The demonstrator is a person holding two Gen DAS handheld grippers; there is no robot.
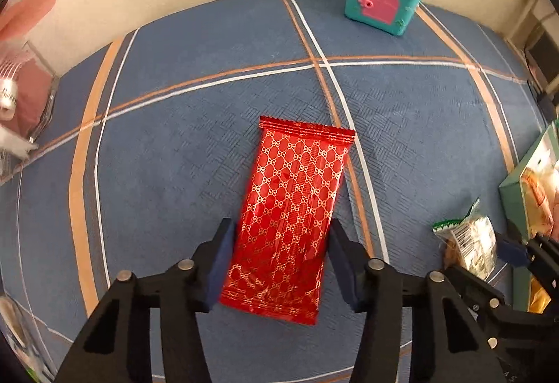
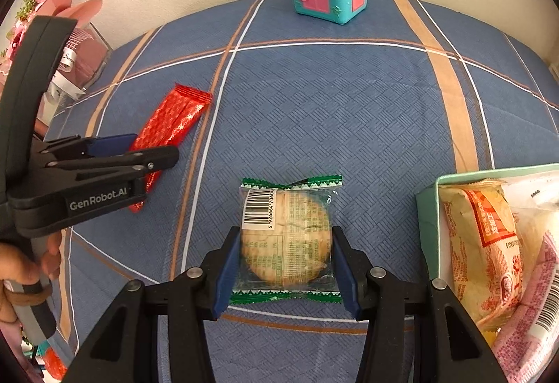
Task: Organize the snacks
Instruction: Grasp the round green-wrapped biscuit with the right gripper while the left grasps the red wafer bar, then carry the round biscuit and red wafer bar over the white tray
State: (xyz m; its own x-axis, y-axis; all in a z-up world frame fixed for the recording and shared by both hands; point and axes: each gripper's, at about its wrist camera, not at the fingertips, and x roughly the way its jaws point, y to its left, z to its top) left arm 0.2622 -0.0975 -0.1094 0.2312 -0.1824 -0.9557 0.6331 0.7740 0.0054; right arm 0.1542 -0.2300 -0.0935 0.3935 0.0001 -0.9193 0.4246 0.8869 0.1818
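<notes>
Your left gripper (image 1: 279, 264) straddles the red packet (image 1: 291, 219), your right gripper (image 2: 284, 264) the cracker packet (image 2: 288, 236); both jaws wide, centred for pickup toward the right-hand box (image 2: 428, 205).

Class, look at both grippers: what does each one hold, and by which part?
Left gripper straddles the red snack packet across its long sides; right gripper brackets the cracker packet likewise. Firm grip cannot be told.
</notes>
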